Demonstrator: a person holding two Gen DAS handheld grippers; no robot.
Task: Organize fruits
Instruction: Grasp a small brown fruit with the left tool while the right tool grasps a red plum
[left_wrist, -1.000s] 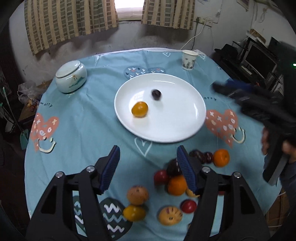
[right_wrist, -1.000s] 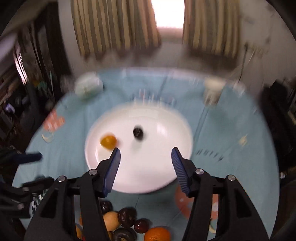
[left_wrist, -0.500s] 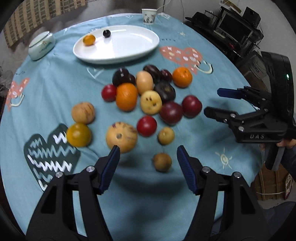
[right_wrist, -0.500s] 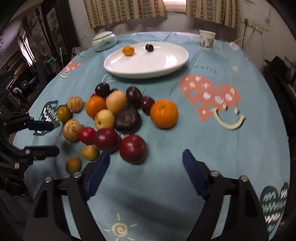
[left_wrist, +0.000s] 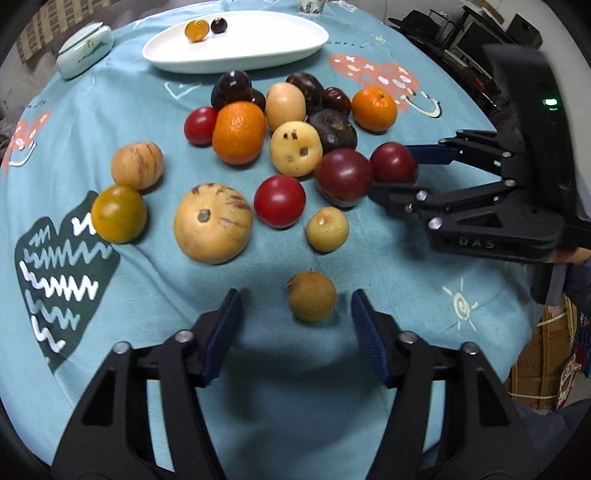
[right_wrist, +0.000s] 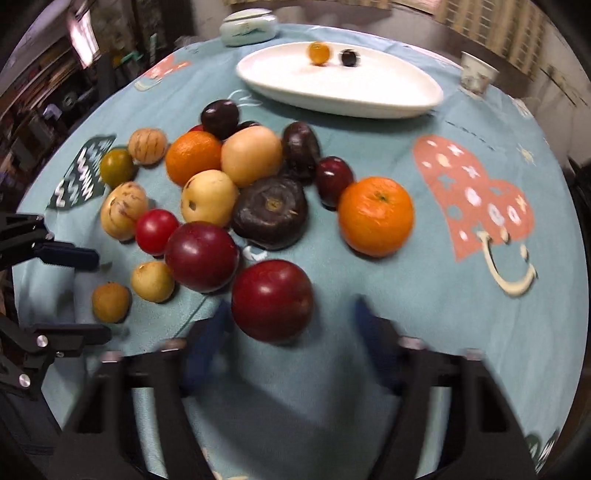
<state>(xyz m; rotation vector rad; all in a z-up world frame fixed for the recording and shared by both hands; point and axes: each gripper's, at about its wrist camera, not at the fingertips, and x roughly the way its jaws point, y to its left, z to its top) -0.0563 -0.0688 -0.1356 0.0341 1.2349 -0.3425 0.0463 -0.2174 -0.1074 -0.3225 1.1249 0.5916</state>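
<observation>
Both tools have dropped from above the white plate (left_wrist: 236, 55) to the loose fruit; the left tool (left_wrist: 295, 314) has been closing around a small brown fruit (left_wrist: 312, 301), pads not yet touching; the right tool (left_wrist: 397, 170) has been closing around a dark red plum (right_wrist: 272, 300), contact unclear; two fruits sit plated; blue patterned cloth covers the worktop (left_wrist: 369, 258) in a cluttered room

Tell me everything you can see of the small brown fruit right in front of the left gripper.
The small brown fruit is round and tan-brown, with a dull, slightly rough skin and a tiny stem nub at its upper left. It rests on the blue tablecloth, apart from the other fruit; the nearest is a pale yellow fruit just beyond it. It sits between the fingers of the left gripper, whose jaws have just been closing. Cloth shows on both sides of it, with less on the right, so nothing grips it.
</observation>
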